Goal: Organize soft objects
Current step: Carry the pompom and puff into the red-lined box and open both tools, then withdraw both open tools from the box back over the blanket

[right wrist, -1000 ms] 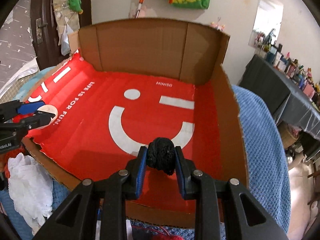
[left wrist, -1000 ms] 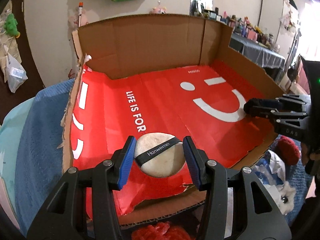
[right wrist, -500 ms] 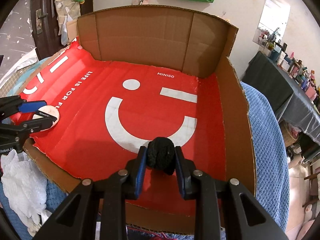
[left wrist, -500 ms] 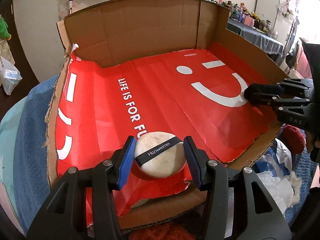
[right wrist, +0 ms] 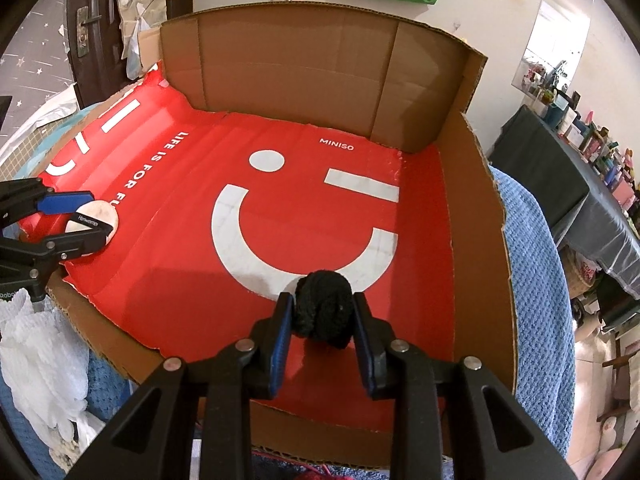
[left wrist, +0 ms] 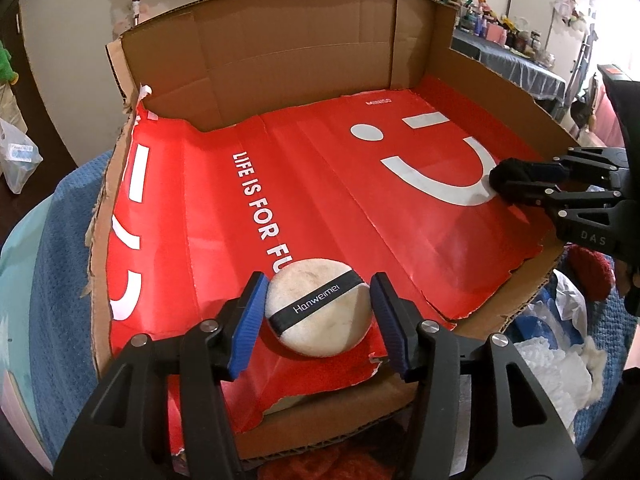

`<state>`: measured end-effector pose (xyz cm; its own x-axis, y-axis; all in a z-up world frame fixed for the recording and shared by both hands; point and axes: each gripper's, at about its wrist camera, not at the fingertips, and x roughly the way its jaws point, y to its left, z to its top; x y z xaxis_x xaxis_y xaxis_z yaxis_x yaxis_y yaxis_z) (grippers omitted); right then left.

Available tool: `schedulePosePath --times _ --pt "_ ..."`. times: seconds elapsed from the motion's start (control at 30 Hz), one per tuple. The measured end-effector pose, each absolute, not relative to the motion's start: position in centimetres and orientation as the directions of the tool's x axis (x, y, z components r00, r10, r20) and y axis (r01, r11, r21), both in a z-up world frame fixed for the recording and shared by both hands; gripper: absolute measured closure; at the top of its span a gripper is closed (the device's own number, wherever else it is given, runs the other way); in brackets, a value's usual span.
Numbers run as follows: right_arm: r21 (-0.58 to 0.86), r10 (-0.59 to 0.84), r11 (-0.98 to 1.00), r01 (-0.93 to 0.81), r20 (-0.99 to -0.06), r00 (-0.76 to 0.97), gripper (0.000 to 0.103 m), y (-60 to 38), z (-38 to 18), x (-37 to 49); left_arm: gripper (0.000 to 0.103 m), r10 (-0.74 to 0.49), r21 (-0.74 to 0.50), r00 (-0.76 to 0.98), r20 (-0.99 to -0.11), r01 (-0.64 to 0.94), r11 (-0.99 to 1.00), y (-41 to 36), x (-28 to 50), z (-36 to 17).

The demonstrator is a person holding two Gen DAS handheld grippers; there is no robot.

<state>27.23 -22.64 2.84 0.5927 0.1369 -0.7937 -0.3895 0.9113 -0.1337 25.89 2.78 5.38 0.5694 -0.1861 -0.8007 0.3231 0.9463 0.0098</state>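
Observation:
My left gripper [left wrist: 318, 314] is shut on a round beige powder puff [left wrist: 318, 312] with a black band, held low over the near left of the red liner [left wrist: 320, 184] in the cardboard box [left wrist: 280, 52]. My right gripper [right wrist: 323, 318] is shut on a black knitted ball [right wrist: 324, 314], held over the near right part of the liner [right wrist: 180, 280] by the white smile. The puff [right wrist: 96, 216] and left gripper [right wrist: 86, 218] show at the left edge of the right wrist view. The ball [left wrist: 506, 174] and right gripper [left wrist: 510, 182] show at the right of the left wrist view.
The box [right wrist: 312, 72] has tall back and right walls and sits on a blue knitted blanket [right wrist: 532, 280]. White crumpled fabric [right wrist: 36, 352] lies left of the box front. A red knitted piece [left wrist: 590, 276] and more white fabric [left wrist: 548, 364] lie by the box's near right corner.
Both grippers have moved forward and lower into the box, still holding the puff and the black ball. The box looks nearer in both views.

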Motion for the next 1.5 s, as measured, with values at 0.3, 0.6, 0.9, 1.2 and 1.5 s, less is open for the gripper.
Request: schedulePosePath --times 0.3,0.6,0.9,1.2,1.5 --pt "-0.136 0.139 0.908 -0.397 -0.795 0.590 0.066 -22.6 2.8 27.2 0.043 -0.194 0.010 0.582 -0.790 0.328 0.945 2.9 25.7 5.7" --pt "-0.134 0.156 0.906 -0.401 -0.775 0.612 0.051 -22.4 3.9 26.6 0.034 -0.206 0.007 0.629 -0.750 0.319 0.948 3.3 24.2 7.7" --pt "-0.118 0.194 0.919 -0.376 -0.696 0.691 0.034 -23.3 7.9 24.1 0.023 -0.223 0.006 0.737 -0.638 0.294 0.956 3.6 20.3 11.6" --pt "-0.090 0.247 0.932 -0.352 -0.554 0.795 0.018 -24.3 12.1 18.9 0.009 -0.165 0.097 0.874 -0.457 0.234 0.968 2.7 13.4 15.3" --pt "-0.115 0.251 0.942 -0.315 -0.384 0.889 0.000 -24.8 13.9 11.6 0.007 -0.167 0.026 0.909 -0.382 0.192 0.981 2.3 7.7 15.3"
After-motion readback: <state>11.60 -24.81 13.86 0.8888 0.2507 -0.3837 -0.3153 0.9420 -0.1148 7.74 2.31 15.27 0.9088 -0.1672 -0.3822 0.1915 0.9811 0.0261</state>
